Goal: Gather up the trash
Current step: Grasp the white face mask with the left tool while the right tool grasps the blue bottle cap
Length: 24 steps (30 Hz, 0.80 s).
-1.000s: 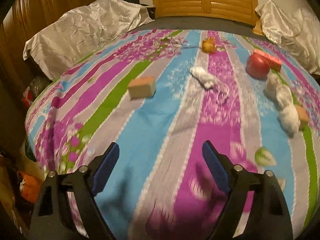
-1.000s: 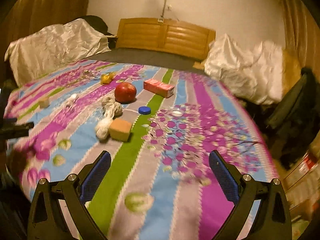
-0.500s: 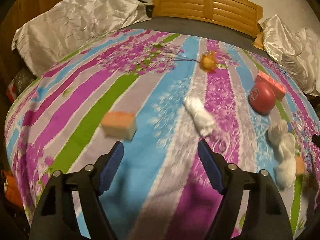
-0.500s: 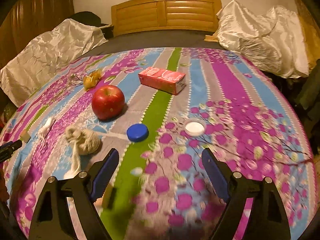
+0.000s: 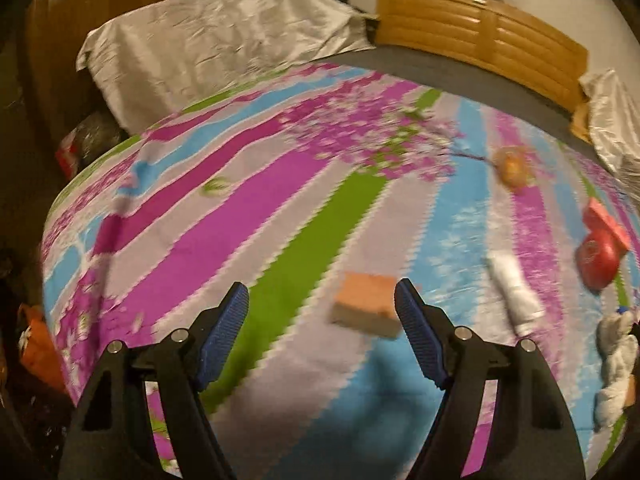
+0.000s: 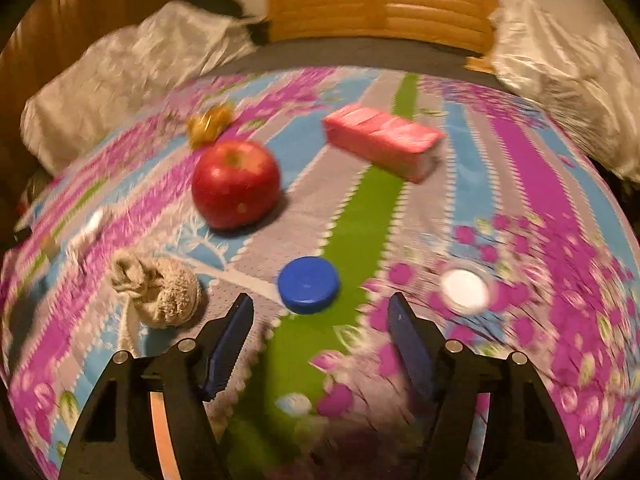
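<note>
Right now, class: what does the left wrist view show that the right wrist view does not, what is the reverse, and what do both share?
Only the left view shows the open left gripper and the sponge just ahead of it. Only the right view shows the open right gripper, the blue cap and the white cap. Both show the apple, pink carton, yellow wrapper, rag, headboard and striped bedspread.

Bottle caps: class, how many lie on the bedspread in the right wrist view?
2: the blue cap just ahead of the right gripper, and the white cap to its right. Others may be hidden.
</note>
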Each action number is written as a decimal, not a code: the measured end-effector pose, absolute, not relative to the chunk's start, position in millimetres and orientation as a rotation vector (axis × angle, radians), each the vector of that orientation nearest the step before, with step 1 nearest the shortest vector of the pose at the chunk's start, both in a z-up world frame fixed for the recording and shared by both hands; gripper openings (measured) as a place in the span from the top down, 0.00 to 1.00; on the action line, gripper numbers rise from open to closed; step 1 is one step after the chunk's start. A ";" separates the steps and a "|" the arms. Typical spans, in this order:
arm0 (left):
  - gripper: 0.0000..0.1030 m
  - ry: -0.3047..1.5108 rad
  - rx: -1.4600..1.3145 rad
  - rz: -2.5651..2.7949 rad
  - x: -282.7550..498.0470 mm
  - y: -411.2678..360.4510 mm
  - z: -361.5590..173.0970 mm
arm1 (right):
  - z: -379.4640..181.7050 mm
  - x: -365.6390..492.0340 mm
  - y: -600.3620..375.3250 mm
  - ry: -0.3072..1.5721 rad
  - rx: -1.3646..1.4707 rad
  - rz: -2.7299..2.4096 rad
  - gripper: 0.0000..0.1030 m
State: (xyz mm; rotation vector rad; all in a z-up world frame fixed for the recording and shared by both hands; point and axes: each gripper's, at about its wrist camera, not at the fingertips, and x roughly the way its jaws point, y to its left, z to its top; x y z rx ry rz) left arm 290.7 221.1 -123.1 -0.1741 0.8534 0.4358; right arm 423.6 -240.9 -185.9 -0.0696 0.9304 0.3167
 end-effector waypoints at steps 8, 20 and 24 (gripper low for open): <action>0.30 0.863 -0.156 0.401 285.5 207.3 -123.9 | -191.6 440.3 -238.8 0.941 -0.047 0.295 0.60; 0.28 0.984 -0.006 0.178 378.7 95.4 -151.1 | -108.5 267.9 -293.0 0.801 0.177 0.244 0.60; 0.76 1.015 0.032 0.116 389.2 85.4 -170.7 | -108.4 206.3 -305.6 0.843 0.242 0.206 0.60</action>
